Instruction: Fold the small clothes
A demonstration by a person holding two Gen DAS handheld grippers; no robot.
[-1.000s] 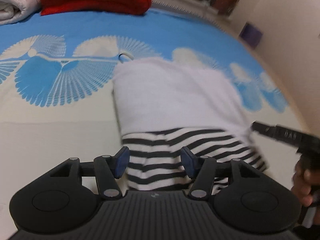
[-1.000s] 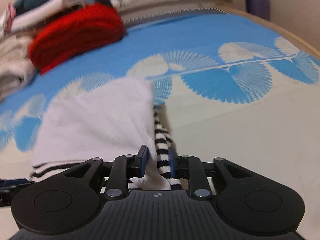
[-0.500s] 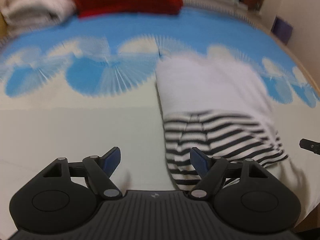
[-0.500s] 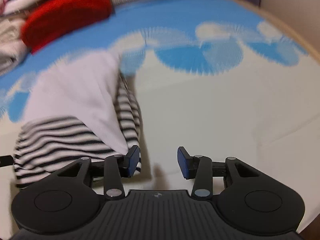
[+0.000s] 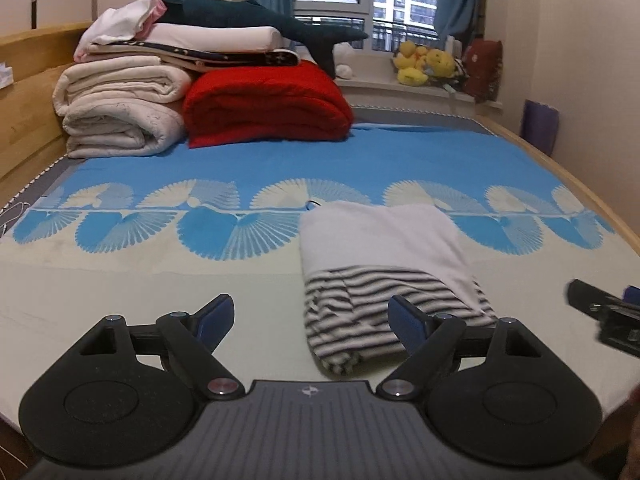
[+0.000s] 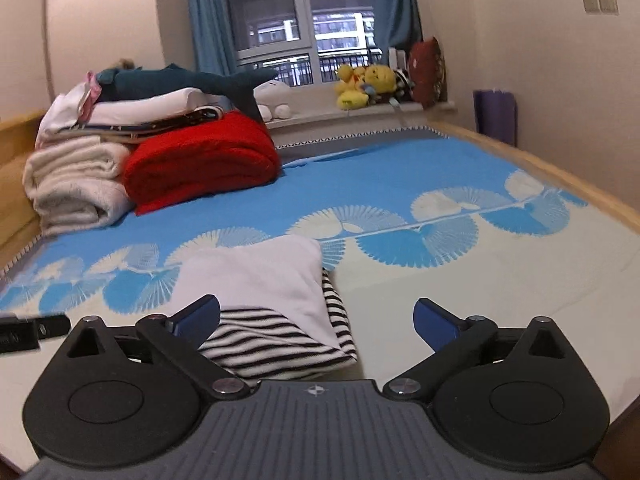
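Observation:
A small folded garment (image 5: 384, 264), white on top with black-and-white stripes at its near end, lies flat on the bed. In the right wrist view the garment (image 6: 264, 292) sits left of centre. My left gripper (image 5: 310, 318) hovers near the striped end, jaws still opening, nothing pressed between its pads. My right gripper (image 6: 316, 318) hangs over the garment's right corner, jaws opening wide, holding nothing. The right gripper's tip (image 5: 600, 308) shows at the left wrist view's right edge. The left gripper's tip (image 6: 32, 330) shows at the right wrist view's left edge.
A blue and cream bedspread (image 5: 160, 280) covers the bed. At the far left stand a folded red blanket (image 5: 264, 104), cream quilts (image 5: 120, 116) and stacked linens with a plush shark (image 5: 260, 20). Yellow soft toys (image 5: 424, 62) sit on the windowsill. A wooden bed rail (image 6: 540, 164) runs along the right.
Both grippers let go of the striped end, opened wide and drew back and up from the garment. The garment now lies folded on the bed, and the room beyond has come into view.

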